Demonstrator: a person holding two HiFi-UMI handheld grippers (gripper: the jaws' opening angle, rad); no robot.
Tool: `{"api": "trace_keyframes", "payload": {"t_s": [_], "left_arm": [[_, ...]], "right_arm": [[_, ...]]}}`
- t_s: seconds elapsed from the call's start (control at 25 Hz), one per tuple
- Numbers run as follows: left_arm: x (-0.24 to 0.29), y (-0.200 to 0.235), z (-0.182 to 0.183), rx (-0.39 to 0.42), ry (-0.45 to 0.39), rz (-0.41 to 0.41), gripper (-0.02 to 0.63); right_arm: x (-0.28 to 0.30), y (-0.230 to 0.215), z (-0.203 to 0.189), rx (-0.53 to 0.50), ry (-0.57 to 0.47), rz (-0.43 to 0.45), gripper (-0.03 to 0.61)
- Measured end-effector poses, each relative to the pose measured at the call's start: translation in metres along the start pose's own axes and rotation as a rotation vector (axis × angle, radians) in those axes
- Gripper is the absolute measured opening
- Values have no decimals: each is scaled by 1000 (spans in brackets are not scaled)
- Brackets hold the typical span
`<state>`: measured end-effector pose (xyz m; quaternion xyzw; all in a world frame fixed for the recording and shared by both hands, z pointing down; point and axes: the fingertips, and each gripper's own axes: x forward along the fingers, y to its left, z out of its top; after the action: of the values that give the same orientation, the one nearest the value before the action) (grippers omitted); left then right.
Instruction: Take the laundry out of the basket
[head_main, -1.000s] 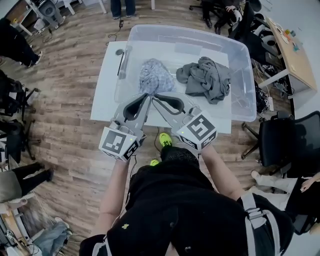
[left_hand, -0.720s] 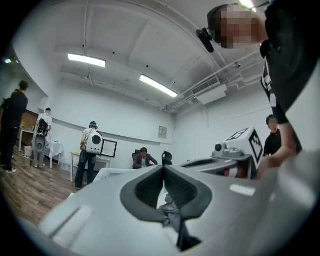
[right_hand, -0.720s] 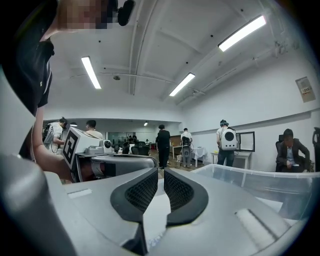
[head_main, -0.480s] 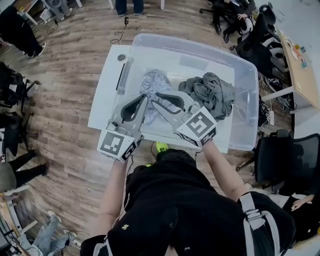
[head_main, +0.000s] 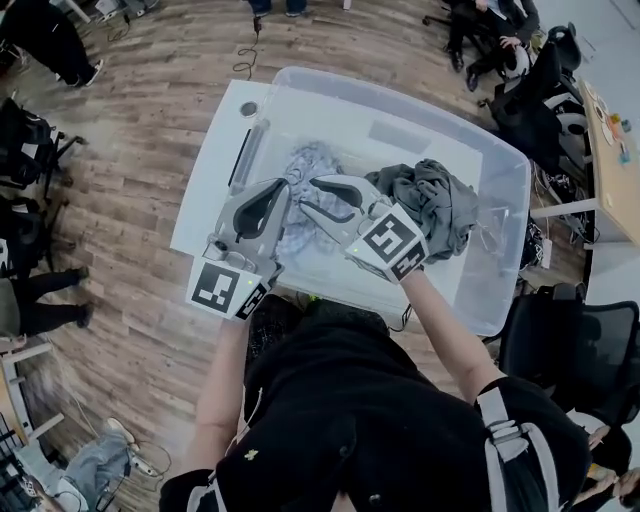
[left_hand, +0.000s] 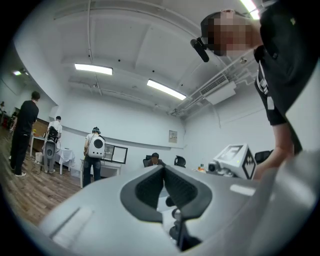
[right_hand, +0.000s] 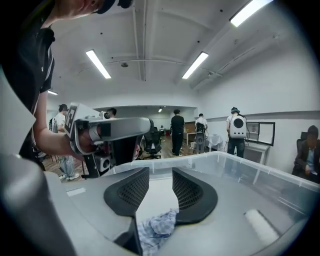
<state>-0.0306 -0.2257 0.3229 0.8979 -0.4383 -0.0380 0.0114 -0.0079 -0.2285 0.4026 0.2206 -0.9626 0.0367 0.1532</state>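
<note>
My right claw (head_main: 312, 197) hangs low inside the clear plastic bin (head_main: 420, 150) and its jaws are opening, with a plain gap between the pads and nothing gripped. In the right gripper view, the blue-and-white checked cloth (right_hand: 157, 227) shows through the lower part of that gap. I judge it lies beneath the right claw (right_hand: 161, 172) rather than touching the pads, though the view is too close to be sure.

My left claw (head_main: 278, 195) is closed tight on nothing. It sits just beside the right one, and the left gripper view looks out across the room, not down at the laundry.

From the head view, the checked cloth (head_main: 305, 165) sits in the bin's left half, directly under and a little beyond both claw tips. Its bunched length seems to run away from me, roughly in line with the right claw's jaws. The grey garment (head_main: 432, 200) is heaped to the right of my right wrist, apart from the cloth.

The right claw, already spreading above the cloth, looks better placed for the pickup. It mostly needs to tip down.
</note>
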Motion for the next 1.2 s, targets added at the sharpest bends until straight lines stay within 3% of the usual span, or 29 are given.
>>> {"api": "trace_keyframes", "payload": {"t_s": [0.48, 0.8, 1.2], "left_arm": [[28, 27, -12, -27, -3, -48, 8], [32, 38, -21, -118, -23, -90, 8], [38, 35, -52, -158, 33, -77, 8]], "right_arm": [[51, -39, -65, 40, 149, -15, 215], [83, -56, -140, 94, 320, -47, 262], [102, -75, -187, 110, 408, -76, 318]]}}
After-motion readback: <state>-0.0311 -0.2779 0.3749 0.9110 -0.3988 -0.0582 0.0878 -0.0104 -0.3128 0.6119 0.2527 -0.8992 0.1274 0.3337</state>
